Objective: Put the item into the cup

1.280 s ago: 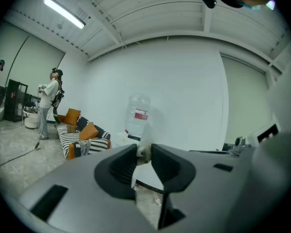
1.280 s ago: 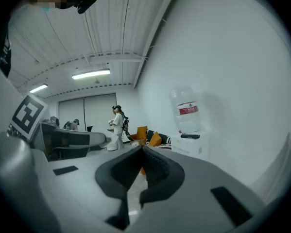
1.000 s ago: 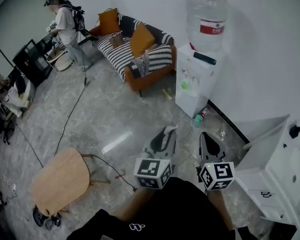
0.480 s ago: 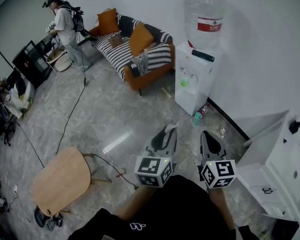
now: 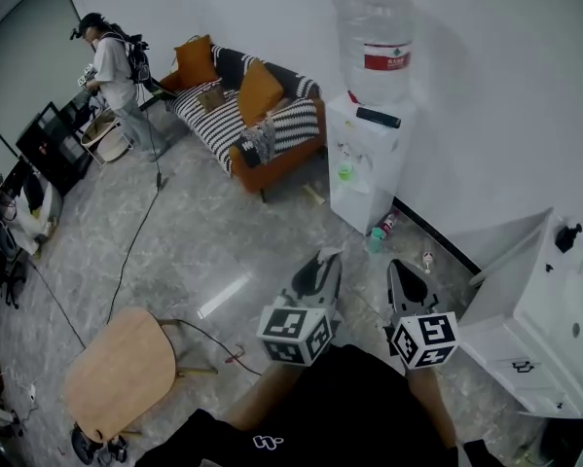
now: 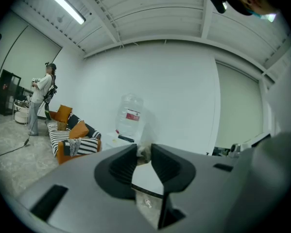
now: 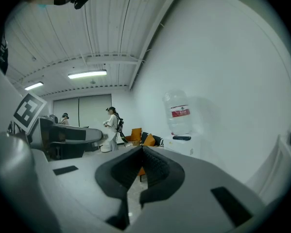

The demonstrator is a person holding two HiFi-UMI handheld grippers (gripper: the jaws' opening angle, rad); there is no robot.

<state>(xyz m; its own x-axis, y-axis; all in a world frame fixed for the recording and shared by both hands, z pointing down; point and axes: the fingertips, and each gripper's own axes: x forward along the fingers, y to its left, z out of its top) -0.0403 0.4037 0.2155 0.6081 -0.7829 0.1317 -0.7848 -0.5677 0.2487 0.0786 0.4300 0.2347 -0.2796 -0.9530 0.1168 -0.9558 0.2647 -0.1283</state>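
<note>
Big room: grey stone floor, white wall. Striped sofa far back. Water cooler by wall. White cabinet at right. Round wood table at left. Both grippers low over floor, side by side, pointing toward cooler. Left gripper pinches small pale item, maybe paper. Right gripper squeezed closed, nothing inside.

Small item between left gripper fingers. Right gripper fingers together, just right of left ones. Water dispenser ahead of both fingers, against wall; bottle on top. Sofa ahead-left of fingers, left of dispenser. Person far ahead-left, past sofa. Stool on floor, well left of left fingers. Cabinet right of right fingers.
</note>
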